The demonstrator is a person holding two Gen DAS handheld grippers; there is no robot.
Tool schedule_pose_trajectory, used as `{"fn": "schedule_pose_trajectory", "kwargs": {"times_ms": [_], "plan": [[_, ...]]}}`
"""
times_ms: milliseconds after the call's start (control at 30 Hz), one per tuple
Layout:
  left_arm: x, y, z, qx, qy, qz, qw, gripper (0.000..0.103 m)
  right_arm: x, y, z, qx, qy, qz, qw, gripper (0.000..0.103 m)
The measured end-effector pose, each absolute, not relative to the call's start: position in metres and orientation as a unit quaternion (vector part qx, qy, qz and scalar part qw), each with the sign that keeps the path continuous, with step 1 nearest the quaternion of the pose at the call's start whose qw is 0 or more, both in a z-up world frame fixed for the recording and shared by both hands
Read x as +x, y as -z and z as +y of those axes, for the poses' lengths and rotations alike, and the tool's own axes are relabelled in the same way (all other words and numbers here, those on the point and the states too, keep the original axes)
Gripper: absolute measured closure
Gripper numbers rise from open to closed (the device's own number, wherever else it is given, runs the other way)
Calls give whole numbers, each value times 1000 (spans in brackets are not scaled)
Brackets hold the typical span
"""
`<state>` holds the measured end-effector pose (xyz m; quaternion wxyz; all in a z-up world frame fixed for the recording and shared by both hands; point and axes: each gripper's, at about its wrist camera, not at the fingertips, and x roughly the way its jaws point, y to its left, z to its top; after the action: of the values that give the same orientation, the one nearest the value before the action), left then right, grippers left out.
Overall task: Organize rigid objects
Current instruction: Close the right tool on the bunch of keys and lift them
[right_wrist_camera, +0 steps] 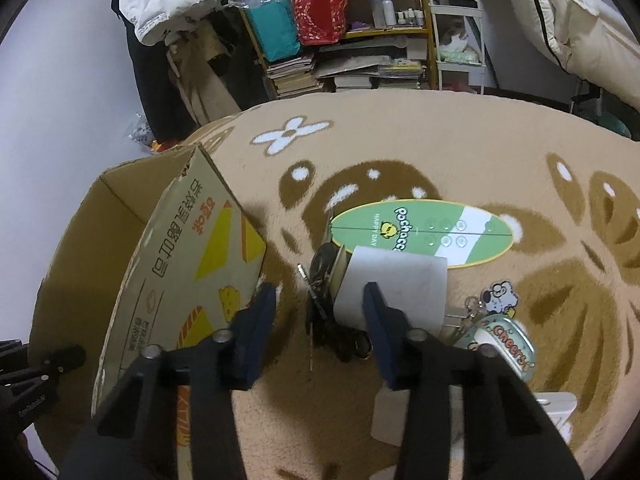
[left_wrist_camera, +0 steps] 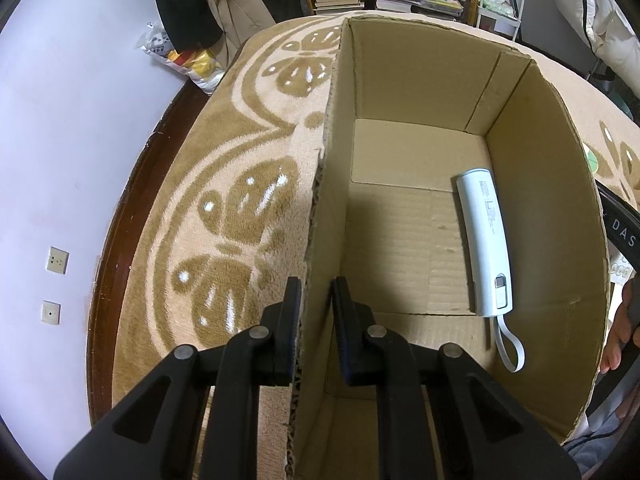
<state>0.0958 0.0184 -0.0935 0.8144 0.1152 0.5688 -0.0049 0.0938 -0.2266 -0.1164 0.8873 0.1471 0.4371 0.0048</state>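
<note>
1. Left wrist view: the left gripper point(left_wrist_camera: 316, 304) straddles the near left wall of the cardboard box point(left_wrist_camera: 552, 184), one finger outside over the carpet point(left_wrist_camera: 224, 184), the other inside. The jaws sit narrowly apart with the wall edge between them; I cannot tell whether the pads actually press on the cardboard.
2. Inside the box, a white power bank point(left_wrist_camera: 486, 240) lies flat on the floor panel, just beside the right wall, its loop strap trailing toward the near end.
3. Beyond the box's right wall, a bare hand point(left_wrist_camera: 622, 332) and a dark curved handle marked "DAS" show at the frame edge.
4. Right wrist view: the box point(right_wrist_camera: 180, 240) stands to the left, its printed outer wall tilted toward the camera.
5. To the right of the box, the right gripper point(right_wrist_camera: 320, 308) hovers above the carpet point(right_wrist_camera: 440, 152) with its blue fingers spread wide, gripping nothing.
6. Farther right of the box, a black tangled cord item point(right_wrist_camera: 324, 276) touches a white rectangular block point(right_wrist_camera: 394, 288), which partly hides behind the right finger.
7. Behind the block lies a green oval card point(right_wrist_camera: 424, 232).
8. Rightmost from the box, a cartoon keychain point(right_wrist_camera: 500, 296) and a "cheers" tin point(right_wrist_camera: 508, 340) rest together on the carpet.
</note>
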Motion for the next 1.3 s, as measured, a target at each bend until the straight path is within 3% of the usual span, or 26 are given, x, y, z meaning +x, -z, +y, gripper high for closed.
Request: {"fn": "schedule_pose_trajectory", "kwargs": {"times_ms": [767,833,1100,1167,1300], "plan": [[97,95,20,117,7,574,810,87,107,139,-208,109,-17,454,884,76],[97,95,21,117,7,574,810,87,108,139,-205,87,-2,458,885,89],[98,98,21,113,8,576,809,87,94,114,-204,86,-6,424,901,91],[98,98,21,112,8,576,809,87,87,101,-206,97,-7,406,909,98],[98,97,22,114,8,575,810,87,75,80,-218,136,-10,380,915,98]]}}
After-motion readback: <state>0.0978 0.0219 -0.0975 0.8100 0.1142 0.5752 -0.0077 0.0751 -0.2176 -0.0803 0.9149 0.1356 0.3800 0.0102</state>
